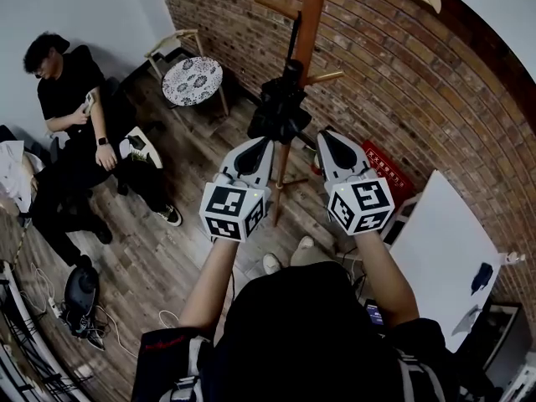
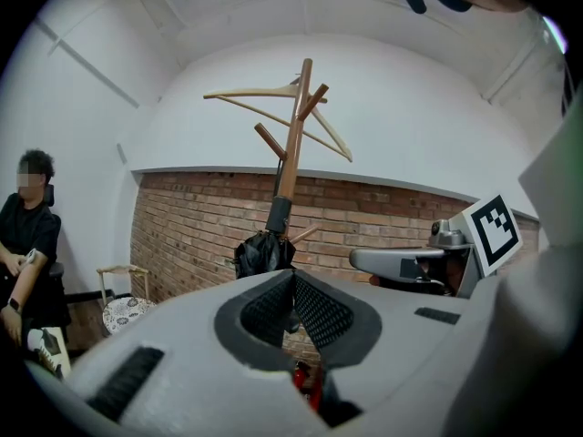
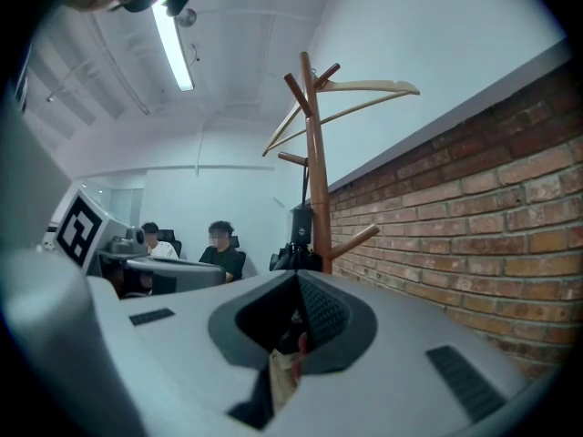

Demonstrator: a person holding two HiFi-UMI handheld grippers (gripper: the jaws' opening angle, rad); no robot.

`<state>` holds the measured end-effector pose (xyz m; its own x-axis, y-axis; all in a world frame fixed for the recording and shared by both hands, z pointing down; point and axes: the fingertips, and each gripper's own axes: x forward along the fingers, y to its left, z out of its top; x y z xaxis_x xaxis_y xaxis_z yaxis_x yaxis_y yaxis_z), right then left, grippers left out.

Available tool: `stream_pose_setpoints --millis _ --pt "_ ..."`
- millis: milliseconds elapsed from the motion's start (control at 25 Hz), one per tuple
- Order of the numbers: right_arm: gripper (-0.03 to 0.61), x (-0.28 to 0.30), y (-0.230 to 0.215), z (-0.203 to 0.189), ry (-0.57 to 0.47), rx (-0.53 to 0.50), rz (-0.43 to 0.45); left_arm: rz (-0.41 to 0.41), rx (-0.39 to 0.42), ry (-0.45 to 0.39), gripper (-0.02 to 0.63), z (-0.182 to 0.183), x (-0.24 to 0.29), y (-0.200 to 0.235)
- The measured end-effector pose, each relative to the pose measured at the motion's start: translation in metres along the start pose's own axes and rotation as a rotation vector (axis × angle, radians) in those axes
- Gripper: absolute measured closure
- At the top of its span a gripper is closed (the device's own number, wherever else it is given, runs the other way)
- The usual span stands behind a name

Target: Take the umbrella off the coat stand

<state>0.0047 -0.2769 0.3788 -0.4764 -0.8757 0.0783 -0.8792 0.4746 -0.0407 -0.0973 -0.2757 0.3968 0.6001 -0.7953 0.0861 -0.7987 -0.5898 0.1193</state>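
This looks like a studio or office corner dressed as a lounge, not a lived-in home. A red brick wall [image 1: 402, 74] meets plain white walls [image 2: 91, 153], and the dark wood-plank floor [image 1: 159, 258] runs between them.

Homely pieces stand along the brick:
- a tall wooden coat stand [image 1: 310, 23]
- a small round table with a patterned top [image 1: 192, 79]
- a light wooden chair [image 1: 172, 47]

Signs of work surround them:
- a white rectangular tabletop [image 1: 440, 249]
- loose white cables [image 1: 50, 308] on the floor
- a long fluorescent ceiling tube [image 3: 173, 48]
- a seated person in black clothes [image 1: 71, 99] by the white wall
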Motion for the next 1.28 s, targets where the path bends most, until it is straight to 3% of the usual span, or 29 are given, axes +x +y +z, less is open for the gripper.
stream_pose_setpoints --millis 640,880,960,1280 --pt "0.551 0.034 -0.026 0.005 0.003 0.009 0.064 0.024 0.01 0.009 0.594 0.009 0.039 0.018" --pt "0.551 0.042 -0.033 0.005 0.001 0.015 0.075 -0.003 0.026 -0.029 0.585 0.014 0.051 0.023" --pt "0.551 0.043 -0.037 0.004 0.004 0.017 0.074 -0.013 0.007 -0.032 0.433 0.014 0.057 0.024" --pt "0.551 0.045 -0.047 0.004 0.005 0.021 0.073 -0.005 -0.006 -0.018 0.313 0.012 0.072 0.03"
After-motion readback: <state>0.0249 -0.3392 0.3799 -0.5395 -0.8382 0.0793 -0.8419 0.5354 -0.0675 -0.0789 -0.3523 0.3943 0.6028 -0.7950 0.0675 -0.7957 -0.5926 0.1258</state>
